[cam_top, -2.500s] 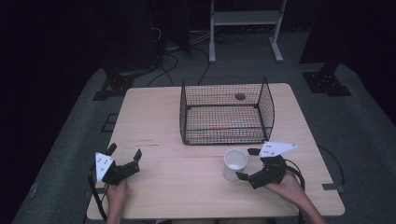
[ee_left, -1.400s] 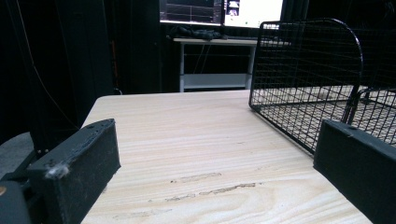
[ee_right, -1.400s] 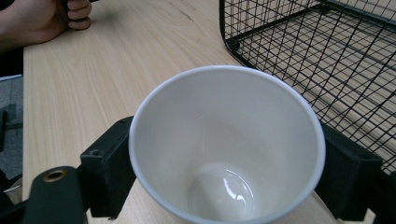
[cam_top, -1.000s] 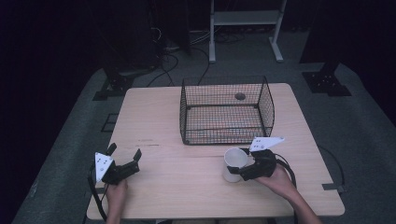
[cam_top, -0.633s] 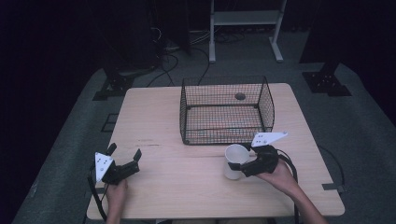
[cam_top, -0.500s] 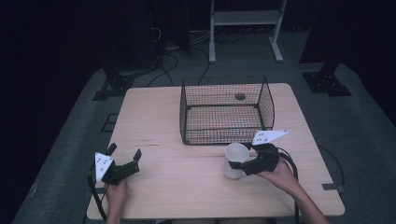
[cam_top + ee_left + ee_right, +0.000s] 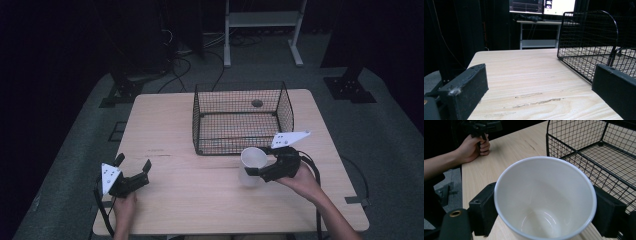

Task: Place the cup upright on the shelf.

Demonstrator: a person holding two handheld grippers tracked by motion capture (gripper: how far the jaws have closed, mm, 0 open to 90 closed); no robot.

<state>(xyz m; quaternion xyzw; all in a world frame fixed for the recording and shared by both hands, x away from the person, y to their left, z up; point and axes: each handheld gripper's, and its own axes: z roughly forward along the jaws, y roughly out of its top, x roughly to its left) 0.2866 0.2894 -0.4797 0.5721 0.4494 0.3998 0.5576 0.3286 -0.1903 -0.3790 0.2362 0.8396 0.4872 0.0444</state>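
Observation:
A white cup (image 7: 251, 156) is near the table's front right, just in front of the wire basket (image 7: 237, 145). My right gripper (image 7: 256, 169) is shut on it, one black jaw pressed on each side of its wall. The right gripper view looks down into the empty cup (image 7: 544, 195) held by that gripper (image 7: 546, 213). I cannot tell whether the cup rests on the table or hangs just above it. My left gripper (image 7: 133, 162) stands open at the front left, nothing between its jaws (image 7: 539, 85).
The black wire basket (image 7: 586, 37) is open-topped and empty, at the middle back of the wooden table (image 7: 190, 195). In the right gripper view it (image 7: 584, 145) stands close at the right. A shelf frame (image 7: 262, 20) and cables lie beyond the table.
My right gripper has moved left from beside the cup to around it and has shut on its sides. The left gripper has stayed where it was.

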